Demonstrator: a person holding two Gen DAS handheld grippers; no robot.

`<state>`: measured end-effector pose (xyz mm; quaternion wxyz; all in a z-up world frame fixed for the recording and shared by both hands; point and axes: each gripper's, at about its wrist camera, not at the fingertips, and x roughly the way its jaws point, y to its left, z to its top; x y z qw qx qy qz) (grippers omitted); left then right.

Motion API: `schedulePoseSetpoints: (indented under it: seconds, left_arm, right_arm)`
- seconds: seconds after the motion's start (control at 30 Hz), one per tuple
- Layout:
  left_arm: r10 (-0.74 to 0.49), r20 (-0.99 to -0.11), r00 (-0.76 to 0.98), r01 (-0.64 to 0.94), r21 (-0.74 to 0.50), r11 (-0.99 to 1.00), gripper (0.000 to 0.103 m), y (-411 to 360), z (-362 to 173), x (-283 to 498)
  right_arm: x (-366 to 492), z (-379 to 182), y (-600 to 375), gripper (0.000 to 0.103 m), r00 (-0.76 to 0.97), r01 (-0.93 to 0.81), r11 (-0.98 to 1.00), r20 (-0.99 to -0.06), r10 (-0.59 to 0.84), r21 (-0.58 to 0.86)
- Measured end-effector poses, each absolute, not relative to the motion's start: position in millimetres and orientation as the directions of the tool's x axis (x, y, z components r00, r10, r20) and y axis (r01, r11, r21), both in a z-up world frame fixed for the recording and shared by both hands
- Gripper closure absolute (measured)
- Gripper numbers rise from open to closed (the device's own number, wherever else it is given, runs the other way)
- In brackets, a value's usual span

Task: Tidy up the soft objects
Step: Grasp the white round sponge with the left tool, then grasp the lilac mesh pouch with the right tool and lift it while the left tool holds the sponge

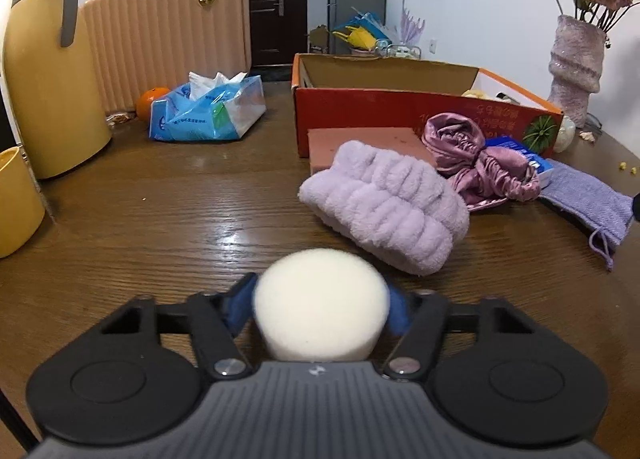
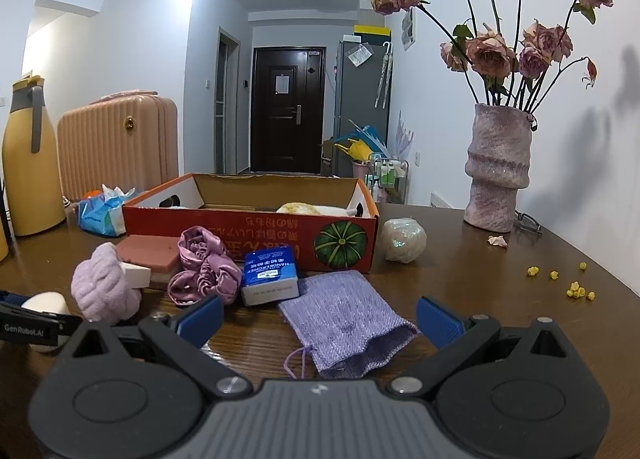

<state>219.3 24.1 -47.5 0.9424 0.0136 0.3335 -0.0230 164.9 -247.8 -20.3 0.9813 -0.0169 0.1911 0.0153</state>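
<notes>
My left gripper (image 1: 320, 305) is shut on a round white sponge puff (image 1: 322, 301), held just above the wooden table; the puff also shows at the left edge of the right wrist view (image 2: 42, 305). My right gripper (image 2: 318, 319) is open and empty, its blue pads either side of a lilac knitted pouch (image 2: 344, 319) lying on the table. A fluffy lilac headband (image 1: 386, 203), a pink satin cloth (image 1: 476, 163) and a pink sponge block (image 1: 360, 149) lie in front of the open orange cardboard box (image 1: 400, 107). Some soft items lie inside the box (image 2: 304, 208).
A blue handkerchief pack (image 2: 270, 273) stands by the pouch. A pearly ball (image 2: 402, 239) and a vase of dried roses (image 2: 498, 167) are at the right. A yellow jug (image 1: 48, 71), tissue bag (image 1: 206, 107), orange (image 1: 151, 98) and suitcase (image 1: 168, 35) are at the left.
</notes>
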Motion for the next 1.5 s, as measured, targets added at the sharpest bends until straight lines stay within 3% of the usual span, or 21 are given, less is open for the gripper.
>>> schedulePoseSetpoints:
  seconds: [0.73,1.5]
  left_arm:
    - [0.014,-0.478,0.878,-0.032,-0.029,0.999,0.045,43,-17,200]
    - [0.065,-0.453,0.889,-0.095,-0.045,0.994,0.045,56,-13,199]
  right_arm:
    - [171,-25,-254,0.0,0.915,-0.031,0.999,-0.402,0.035,0.017]
    - [253,-52,-268,0.0,0.819,-0.093,0.993,-0.573,0.036,-0.07]
